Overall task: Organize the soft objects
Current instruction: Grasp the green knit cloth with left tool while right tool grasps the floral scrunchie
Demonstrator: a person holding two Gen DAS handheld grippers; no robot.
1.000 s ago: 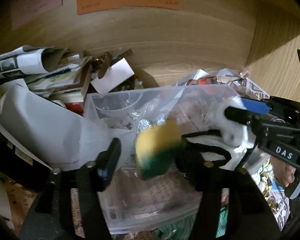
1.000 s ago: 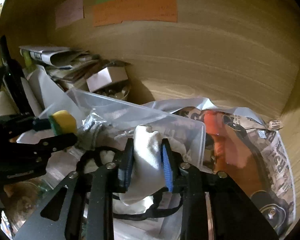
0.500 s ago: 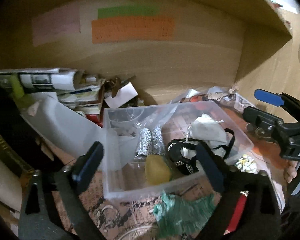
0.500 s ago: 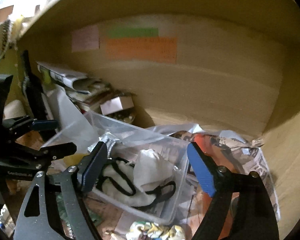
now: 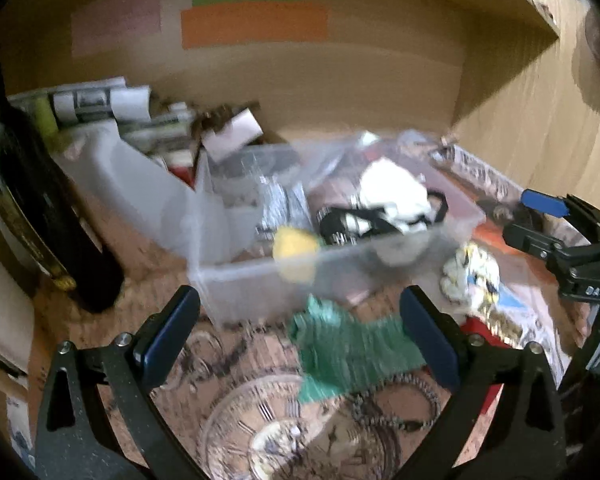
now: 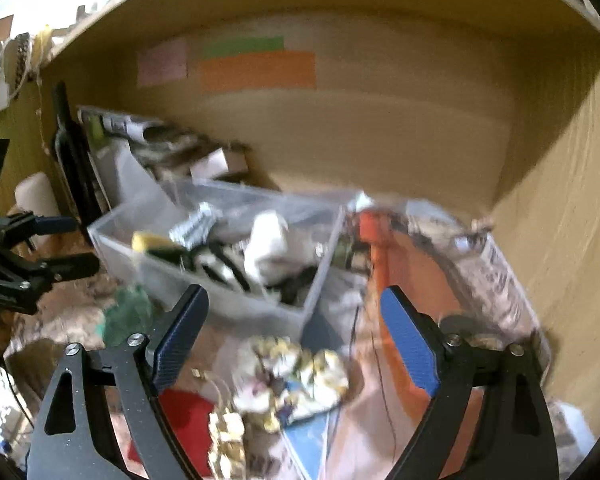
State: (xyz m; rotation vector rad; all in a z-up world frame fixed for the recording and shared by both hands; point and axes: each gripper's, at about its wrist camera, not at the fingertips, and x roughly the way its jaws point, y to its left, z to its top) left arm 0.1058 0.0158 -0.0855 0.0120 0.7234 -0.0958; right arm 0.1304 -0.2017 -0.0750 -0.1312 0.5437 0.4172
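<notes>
A clear plastic bin (image 5: 260,280) (image 6: 236,304) stands on the shelf floor. Inside it lie a yellow and green sponge (image 5: 296,250) (image 6: 148,242), a white cloth (image 5: 392,188) (image 6: 266,246) with black straps, and a silvery item (image 5: 276,208). A green cloth (image 5: 348,352) (image 6: 126,312) lies in front of the bin, and a white and yellow patterned cloth (image 5: 474,276) (image 6: 296,372) lies to its right. My left gripper (image 5: 300,336) is open and empty above the green cloth. My right gripper (image 6: 292,336) is open and empty above the patterned cloth.
A dark bottle (image 5: 40,216) stands at the left. Rolled newspapers (image 5: 96,104) and a small box (image 5: 236,132) pile at the back left. An orange item (image 6: 384,256) and newspaper (image 6: 496,280) lie right of the bin. Wooden walls close the back and right.
Both grippers let go of the sponge and white cloth into the bin, opened wide, and pulled back toward the shelf front. Both views are now blurred by motion.
</notes>
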